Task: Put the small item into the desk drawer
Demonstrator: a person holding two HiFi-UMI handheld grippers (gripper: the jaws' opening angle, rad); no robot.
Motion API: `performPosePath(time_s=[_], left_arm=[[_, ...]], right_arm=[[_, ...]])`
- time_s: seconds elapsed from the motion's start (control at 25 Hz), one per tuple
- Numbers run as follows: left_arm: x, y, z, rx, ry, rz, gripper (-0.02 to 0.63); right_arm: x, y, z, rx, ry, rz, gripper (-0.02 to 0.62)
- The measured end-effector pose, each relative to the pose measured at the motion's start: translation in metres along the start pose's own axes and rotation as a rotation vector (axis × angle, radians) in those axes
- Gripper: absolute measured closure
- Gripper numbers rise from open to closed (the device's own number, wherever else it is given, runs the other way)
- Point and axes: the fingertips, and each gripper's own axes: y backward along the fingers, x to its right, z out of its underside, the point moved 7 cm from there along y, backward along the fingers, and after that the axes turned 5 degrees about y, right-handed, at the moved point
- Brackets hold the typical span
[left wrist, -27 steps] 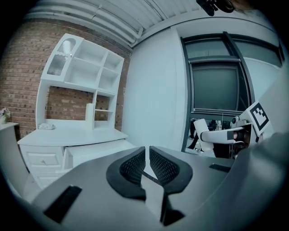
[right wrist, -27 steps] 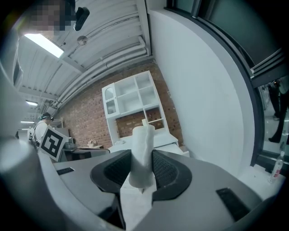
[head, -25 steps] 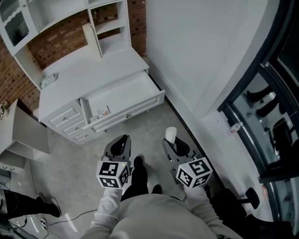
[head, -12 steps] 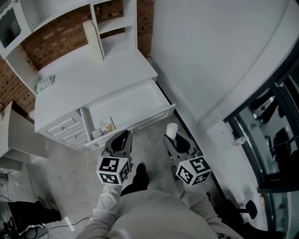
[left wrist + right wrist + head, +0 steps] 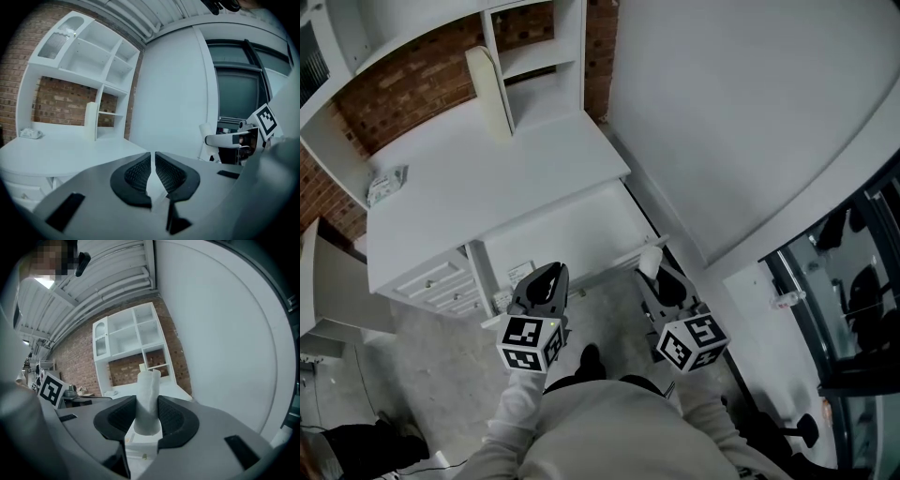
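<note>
- At lower centre of the head view, status?
- Carrying. The right gripper [image 5: 652,270] clamps a small white roll [image 5: 648,257] upright between its pads. The left gripper [image 5: 549,277] is closed, empty.
- And the drawer [image 5: 572,225]?
- Pulled out, mid-frame. The roll is just beside its front right corner, not in it yet. Left to do: reach in, release.
- Labels?
- None readable. The roll is blank; only square markers on the cubes [image 5: 528,345].

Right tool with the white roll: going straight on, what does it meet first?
Probably the open drawer front near its right end; the white roll in the right tool would touch first. Depth unclear.
</note>
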Motion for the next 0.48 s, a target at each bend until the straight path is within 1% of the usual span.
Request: performPosePath(time_s=[0.2, 0.48], left_arm=[[-0.018, -0.016, -0.004, 0.000, 0.018, 0.002, 0.565], [-0.030, -0.037, -0.002, -0.019, 0.032, 0.001, 0.565]], right_arm=[[0.005, -0.019, -0.005, -0.003, 0.006, 0.018, 0.434], [0.023, -0.039, -0.007, -0.006, 0.000, 0.034, 0.434]])
